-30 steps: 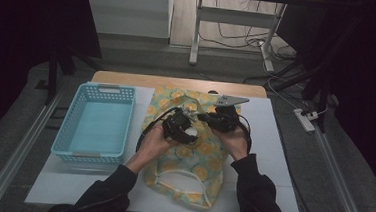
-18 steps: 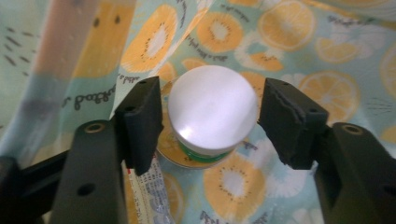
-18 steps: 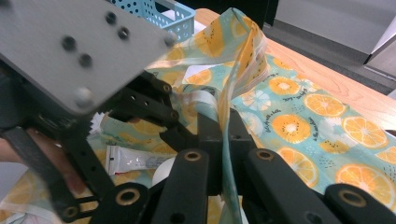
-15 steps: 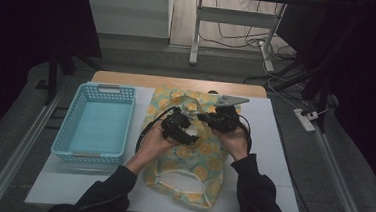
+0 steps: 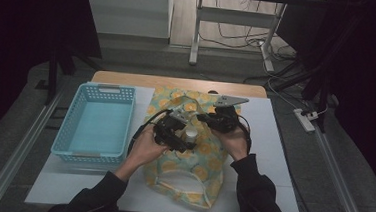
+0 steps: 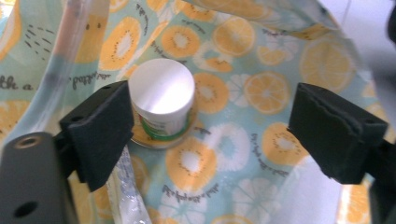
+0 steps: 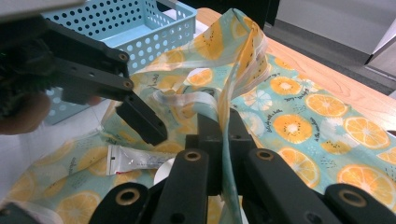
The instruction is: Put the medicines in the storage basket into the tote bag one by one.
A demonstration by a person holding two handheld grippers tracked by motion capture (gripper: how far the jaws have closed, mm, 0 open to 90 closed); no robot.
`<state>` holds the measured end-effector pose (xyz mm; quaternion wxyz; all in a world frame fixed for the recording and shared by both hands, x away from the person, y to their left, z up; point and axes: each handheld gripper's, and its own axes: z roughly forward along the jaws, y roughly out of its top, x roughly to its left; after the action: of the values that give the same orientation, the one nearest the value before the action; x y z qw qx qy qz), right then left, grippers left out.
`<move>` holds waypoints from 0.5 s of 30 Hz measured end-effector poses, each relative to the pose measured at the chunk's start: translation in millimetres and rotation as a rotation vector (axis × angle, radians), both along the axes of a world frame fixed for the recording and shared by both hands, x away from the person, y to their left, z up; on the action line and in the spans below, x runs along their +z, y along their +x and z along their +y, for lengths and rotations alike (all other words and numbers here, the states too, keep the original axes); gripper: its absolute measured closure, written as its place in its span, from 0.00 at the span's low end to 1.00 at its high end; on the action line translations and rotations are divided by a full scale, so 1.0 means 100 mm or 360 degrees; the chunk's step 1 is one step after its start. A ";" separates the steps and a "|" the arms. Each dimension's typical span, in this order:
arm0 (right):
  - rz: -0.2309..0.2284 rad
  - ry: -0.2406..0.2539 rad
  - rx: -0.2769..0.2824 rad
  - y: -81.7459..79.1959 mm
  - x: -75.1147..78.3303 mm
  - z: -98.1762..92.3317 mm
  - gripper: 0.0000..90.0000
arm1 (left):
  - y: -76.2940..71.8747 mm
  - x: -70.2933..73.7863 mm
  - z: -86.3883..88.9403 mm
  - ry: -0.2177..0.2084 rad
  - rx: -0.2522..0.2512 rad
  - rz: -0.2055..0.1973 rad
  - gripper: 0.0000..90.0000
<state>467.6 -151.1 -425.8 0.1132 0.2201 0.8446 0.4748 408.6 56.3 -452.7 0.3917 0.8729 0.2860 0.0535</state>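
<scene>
A thin, glossy tote bag (image 5: 187, 166) printed with orange and kiwi slices lies crumpled at the centre of the high view, on the white-covered bench (image 5: 273, 142). In the left gripper view, the left hand-held gripper (image 6: 210, 119) stands wide open, its black foam pads either side of a small round jar (image 6: 162, 100) with a smooth white lid, centre-left. The right hand-held gripper (image 7: 219, 135) is closed, pinching a taut fold of the bag's fabric. A crinkled clear sachet (image 7: 135, 161) lies lower left. A perforated blue plastic basket (image 5: 94, 124) sits at left.
</scene>
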 end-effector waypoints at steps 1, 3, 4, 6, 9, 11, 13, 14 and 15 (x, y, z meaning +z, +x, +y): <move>0.0000 0.0000 0.0001 0.00 0.00 0.00 0.99 | -0.01 0.00 0.01 -0.0017 0.0001 0.0000 0.11; -0.0003 -0.0001 0.0003 -0.01 0.00 0.00 0.99 | -0.05 0.00 0.03 -0.0038 -0.0010 0.0008 0.08; -0.0003 -0.0002 0.0004 -0.01 0.00 0.00 0.99 | -0.07 -0.01 0.04 -0.0049 -0.0011 0.0011 0.06; -0.0001 -0.0004 0.0006 -0.01 0.01 0.01 0.99 | -0.11 -0.01 0.06 -0.0056 -0.0021 0.0008 0.04; 0.0000 -0.0005 0.0009 -0.01 0.01 0.01 0.99 | -0.17 -0.03 0.10 -0.0084 -0.0031 0.0004 0.02; 0.0000 -0.0005 0.0010 -0.02 0.01 0.01 0.99 | -0.20 -0.03 0.13 -0.0109 -0.0038 0.0008 0.01; 0.0000 -0.0006 0.0011 -0.02 0.01 0.01 0.99 | -0.23 -0.05 0.15 -0.0127 -0.0045 0.0013 0.00; -0.0001 -0.0006 0.0012 -0.02 0.01 0.01 0.99 | -0.25 -0.05 0.16 -0.0133 -0.0053 0.0018 0.00; 0.0000 -0.0006 0.0013 -0.02 0.01 0.01 0.99 | -0.27 -0.06 0.17 -0.0138 -0.0068 0.0028 0.00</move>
<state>465.5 -149.8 -424.8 0.1116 0.2164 0.8464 0.4737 382.1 73.1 -459.1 0.4276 0.8615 0.2728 0.0248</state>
